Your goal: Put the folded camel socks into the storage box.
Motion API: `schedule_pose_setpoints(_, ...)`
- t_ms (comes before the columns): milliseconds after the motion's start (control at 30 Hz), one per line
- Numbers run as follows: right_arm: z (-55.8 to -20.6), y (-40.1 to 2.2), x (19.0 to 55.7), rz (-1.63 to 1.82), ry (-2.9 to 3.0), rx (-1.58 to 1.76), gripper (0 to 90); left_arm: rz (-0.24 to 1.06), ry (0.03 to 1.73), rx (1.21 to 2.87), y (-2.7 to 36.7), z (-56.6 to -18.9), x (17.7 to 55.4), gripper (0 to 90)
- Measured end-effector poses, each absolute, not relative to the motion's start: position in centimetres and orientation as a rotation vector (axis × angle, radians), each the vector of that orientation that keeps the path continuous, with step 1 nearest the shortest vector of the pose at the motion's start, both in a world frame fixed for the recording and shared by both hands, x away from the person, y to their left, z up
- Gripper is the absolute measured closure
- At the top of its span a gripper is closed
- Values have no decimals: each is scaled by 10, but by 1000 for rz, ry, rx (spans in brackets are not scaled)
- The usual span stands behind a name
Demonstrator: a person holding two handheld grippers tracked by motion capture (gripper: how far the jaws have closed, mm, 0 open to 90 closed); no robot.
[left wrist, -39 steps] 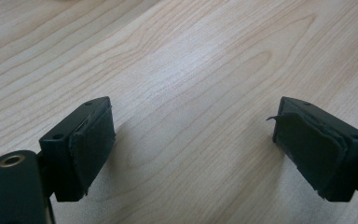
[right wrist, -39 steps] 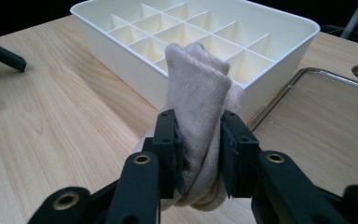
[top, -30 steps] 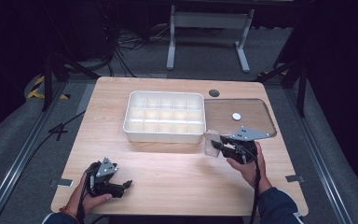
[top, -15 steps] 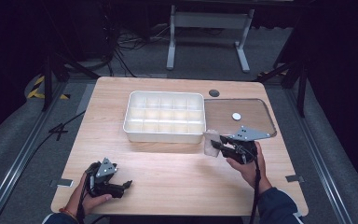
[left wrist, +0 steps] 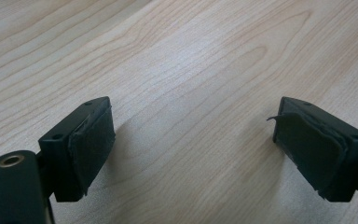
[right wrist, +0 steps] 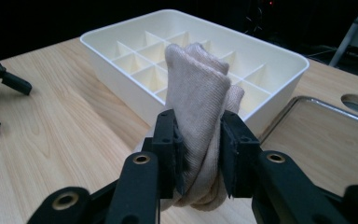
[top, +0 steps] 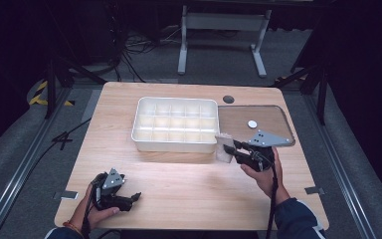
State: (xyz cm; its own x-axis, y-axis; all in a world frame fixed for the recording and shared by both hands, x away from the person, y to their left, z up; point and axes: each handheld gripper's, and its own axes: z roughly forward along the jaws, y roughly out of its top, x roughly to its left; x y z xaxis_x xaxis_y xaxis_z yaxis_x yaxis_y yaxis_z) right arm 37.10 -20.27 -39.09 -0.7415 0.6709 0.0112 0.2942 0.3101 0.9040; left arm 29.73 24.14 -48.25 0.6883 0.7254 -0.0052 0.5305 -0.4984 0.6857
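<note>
My right gripper (right wrist: 199, 151) is shut on a folded beige cloth (right wrist: 200, 100), which bulges up between the black pads. In the high view that cloth (top: 223, 147) hangs just off the near right corner of a white divided tray (top: 175, 143), with the right gripper (top: 230, 148) pointing left at it. My left gripper (top: 135, 197) rests low on the table near the front left edge. Its jaws stand wide open with nothing but bare wood between the pads (left wrist: 91, 147).
A shallow metal tray (top: 273, 119) holding a small white disc (top: 252, 124) lies right of the white tray. A round hole (top: 228, 99) is cut into the tabletop behind it. Table edges drop to dark floor with cables and a metal stand.
</note>
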Motion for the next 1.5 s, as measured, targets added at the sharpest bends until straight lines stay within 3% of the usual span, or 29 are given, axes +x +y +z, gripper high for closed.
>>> schedule_pose_setpoints(733, -373, -144, 427, 1425, 2225, 861, 705, 375, 958, 2220, 241, -483, 297, 128)
schedule_pose_setpoints(1100, -387, -107, 453, 1243, 2261, 863, 707, 361, 941, 2223, 241, -483, 296, 127)
schedule_pose_setpoints(1500, -411, -94, 469, 1117, 2283, 925, 699, 360, 934, 2221, 241, -483, 296, 124)
